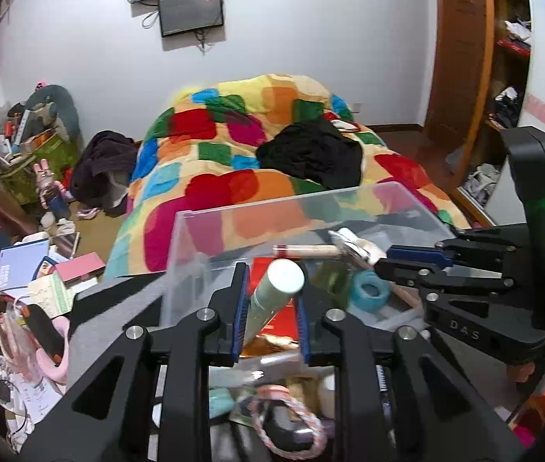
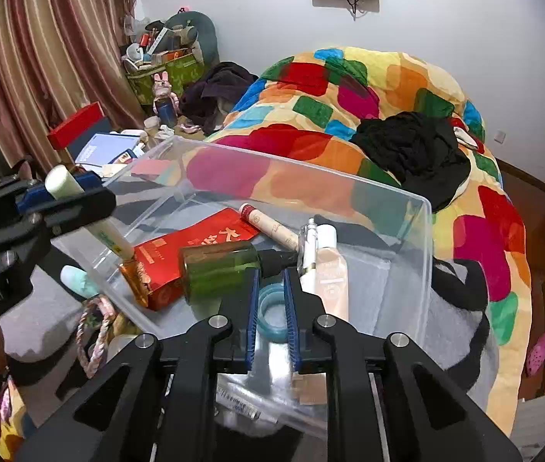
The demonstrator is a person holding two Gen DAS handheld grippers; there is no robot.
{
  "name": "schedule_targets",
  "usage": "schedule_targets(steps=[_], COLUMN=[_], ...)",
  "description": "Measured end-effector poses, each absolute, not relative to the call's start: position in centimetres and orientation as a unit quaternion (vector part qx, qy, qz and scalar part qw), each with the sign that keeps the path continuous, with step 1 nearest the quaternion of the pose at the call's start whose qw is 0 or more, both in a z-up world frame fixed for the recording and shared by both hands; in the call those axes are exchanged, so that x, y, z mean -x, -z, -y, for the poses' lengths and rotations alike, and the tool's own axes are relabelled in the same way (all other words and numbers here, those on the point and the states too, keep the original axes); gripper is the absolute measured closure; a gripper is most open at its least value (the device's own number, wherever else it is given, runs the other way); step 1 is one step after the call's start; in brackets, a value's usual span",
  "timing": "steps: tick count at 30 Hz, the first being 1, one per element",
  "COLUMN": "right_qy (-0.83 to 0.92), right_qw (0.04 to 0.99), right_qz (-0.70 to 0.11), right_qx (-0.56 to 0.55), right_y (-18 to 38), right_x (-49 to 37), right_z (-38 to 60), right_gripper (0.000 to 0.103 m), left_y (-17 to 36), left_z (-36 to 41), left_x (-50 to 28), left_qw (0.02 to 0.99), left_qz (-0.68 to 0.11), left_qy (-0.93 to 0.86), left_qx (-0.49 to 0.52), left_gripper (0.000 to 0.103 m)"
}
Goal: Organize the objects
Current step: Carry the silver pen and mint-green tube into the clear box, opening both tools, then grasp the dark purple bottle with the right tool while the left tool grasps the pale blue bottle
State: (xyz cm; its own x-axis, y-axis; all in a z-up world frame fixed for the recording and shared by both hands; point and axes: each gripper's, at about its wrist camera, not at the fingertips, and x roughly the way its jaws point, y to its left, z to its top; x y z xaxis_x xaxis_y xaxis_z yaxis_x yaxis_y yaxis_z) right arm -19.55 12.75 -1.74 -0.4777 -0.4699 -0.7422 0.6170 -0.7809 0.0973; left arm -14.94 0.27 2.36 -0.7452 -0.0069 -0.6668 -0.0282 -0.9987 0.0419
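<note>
A clear plastic box [image 1: 272, 203] [image 2: 311, 171] stands on a grey cover in front of me. My left gripper [image 1: 270, 288] [image 2: 76, 192] is over its left rim. A pale green tube [image 1: 284, 279] [image 2: 65, 181] stands between the fingers, leaning on the left pad with a gap at the right pad and its lower end in the box. My right gripper [image 2: 271, 275] [image 1: 382, 260] reaches into the box, pads slightly apart. A light blue ring [image 2: 272, 317] [image 1: 368, 290] lies just below its tips, untouched. A red packet [image 2: 195, 242], a green bottle [image 2: 218, 269] and a pink tube [image 2: 330, 269] lie inside.
A bed with a patchwork quilt [image 1: 233, 161] and a black garment [image 2: 411, 154] lies behind the box. A pink rope loop [image 2: 91, 327] and small items sit outside the box's near left side. Books and boxes [image 1: 22, 265] clutter the left; a wardrobe [image 1: 461, 77] stands right.
</note>
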Motion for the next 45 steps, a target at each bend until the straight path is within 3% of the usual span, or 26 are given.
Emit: schedule_targets(steps=[4, 9, 14, 29, 37, 45], right_qy=[0.857, 0.862, 0.866, 0.854, 0.829, 0.82], right_qw=[0.323, 0.329, 0.332, 0.35, 0.355, 0.39], right_qz=[-0.083, -0.073, -0.074, -0.115, -0.108, -0.114], right_qx=[-0.393, -0.38, -0.365, -0.367, -0.419, -0.404], right_y=[1.1, 0.1, -0.7, 1.1, 4.2, 3.8], right_x=[18.7, 17.3, 15.6, 10.8, 11.6, 10.5], right_z=[-13.4, -14.3, -14.9, -14.6, -13.3, -12.8], right_gripper=[0.078, 0.071, 0.063, 0.056, 0.054, 0.054], left_y=[-2.8, -3.7, -4.0, 1.7, 4.8, 5.1], left_z=[-0.6, -0.4, 0.8, 8.2, 9.6, 9.7], left_x=[14.3, 13.0, 11.5, 7.6, 9.5, 12.0], left_qw=[0.019, 0.033, 0.037, -0.016, -0.023, 0.012], left_qz=[-0.012, 0.003, 0.032, 0.083, 0.066, 0.075], left_qy=[-0.936, -0.939, -0.941, -0.907, -0.883, -0.874], left_qx=[0.352, 0.341, 0.336, 0.412, 0.464, 0.48], left_gripper=[0.056, 0.048, 0.03, 0.028, 0.028, 0.028])
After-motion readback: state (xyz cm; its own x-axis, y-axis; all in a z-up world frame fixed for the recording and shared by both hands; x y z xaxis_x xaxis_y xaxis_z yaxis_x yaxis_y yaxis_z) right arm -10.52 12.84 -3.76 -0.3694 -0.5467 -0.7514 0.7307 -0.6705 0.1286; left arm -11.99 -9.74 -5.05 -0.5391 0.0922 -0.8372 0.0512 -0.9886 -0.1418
